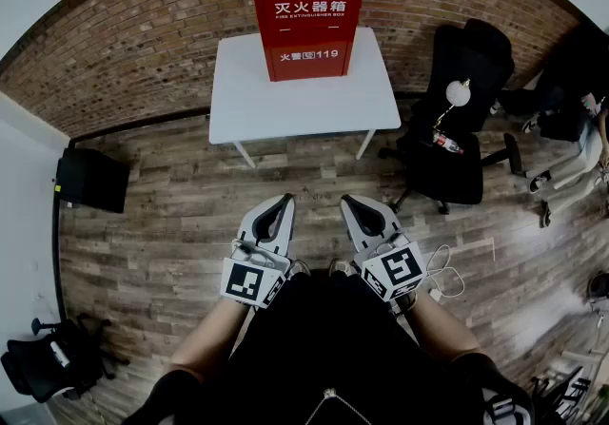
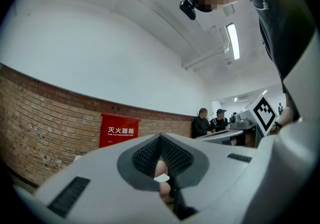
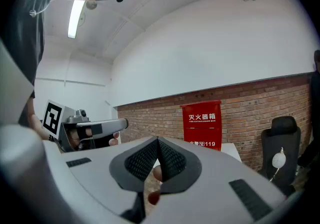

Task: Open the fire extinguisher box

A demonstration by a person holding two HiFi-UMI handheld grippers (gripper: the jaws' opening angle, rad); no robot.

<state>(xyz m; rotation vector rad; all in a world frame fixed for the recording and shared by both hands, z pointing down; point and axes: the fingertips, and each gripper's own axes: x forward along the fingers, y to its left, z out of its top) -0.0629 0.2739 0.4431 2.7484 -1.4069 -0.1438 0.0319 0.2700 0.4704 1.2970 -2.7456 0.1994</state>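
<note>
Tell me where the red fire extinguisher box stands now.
In the head view the box stands at top centre, on the white table by the brick wall, left of the black chair.

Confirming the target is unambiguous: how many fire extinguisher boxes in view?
1. The red fire extinguisher box stands at the back of the white table, against the brick wall. None seems hidden.

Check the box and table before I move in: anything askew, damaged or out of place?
Nothing stands out. The fire extinguisher box stands upright and looks closed on the white table. The left gripper and right gripper are both shut, empty, short of the table.
</note>
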